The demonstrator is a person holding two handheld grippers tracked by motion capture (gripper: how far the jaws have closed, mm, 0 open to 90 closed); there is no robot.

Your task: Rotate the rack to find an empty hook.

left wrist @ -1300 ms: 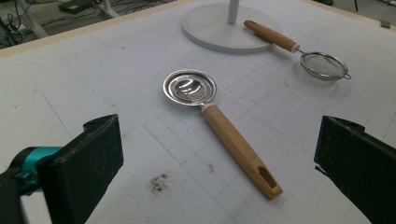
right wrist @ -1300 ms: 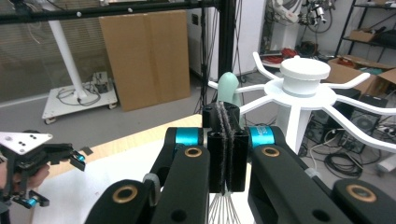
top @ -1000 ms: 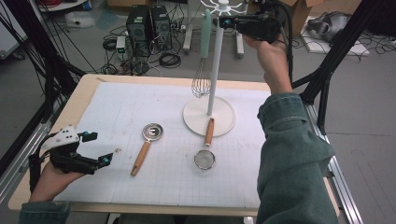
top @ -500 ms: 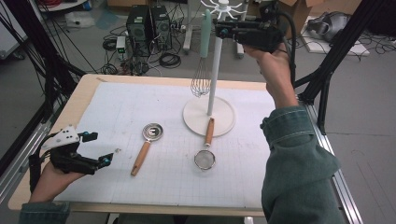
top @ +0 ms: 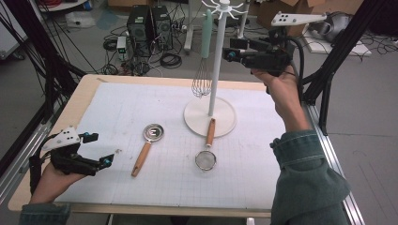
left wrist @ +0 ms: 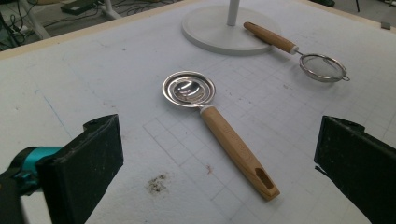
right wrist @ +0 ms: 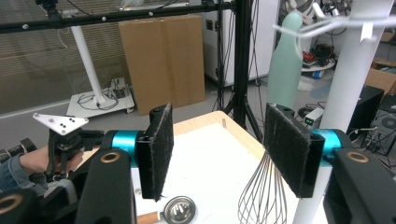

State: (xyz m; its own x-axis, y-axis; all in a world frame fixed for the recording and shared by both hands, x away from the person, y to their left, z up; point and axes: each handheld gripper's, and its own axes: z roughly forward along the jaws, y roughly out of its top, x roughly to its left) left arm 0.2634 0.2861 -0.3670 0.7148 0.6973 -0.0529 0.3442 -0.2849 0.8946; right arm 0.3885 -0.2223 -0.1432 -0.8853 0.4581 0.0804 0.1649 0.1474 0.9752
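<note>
Now my right gripper (top: 230, 49) hangs high at the far right of the table, level with the upper part of the white stand (top: 217, 56); its jaws have just been opening and there is nothing between the pads. The whisk (top: 202, 70) hangs on the far-left side of the stand's post from a hook at the top, its pale green handle upright and its wire head pointing down, so its long axis runs vertical and it lies to the left of my right jaws, just past the post. That is, I judge, what the next move turns on: the right hand is free, and the two utensils on the mat lie below and nearer. The strainer (top: 205, 159) lies with its wooden handle resting on the stand's round base and its mesh head towards me, handle pointing far; the round-bowled spoon (top: 146, 145) lies left of it, handle angled near and left. My left gripper (top: 101, 161) rests at the near left edge with jaws apart, and it is the nearer one to the spoon. The left gripper view gives the spoon's (left wrist: 189, 88) slotted bowl and the hole in its handle; the right gripper view gives the whisk's (right wrist: 261, 196) wires close behind the right pad, which the high view leaves small.
</note>
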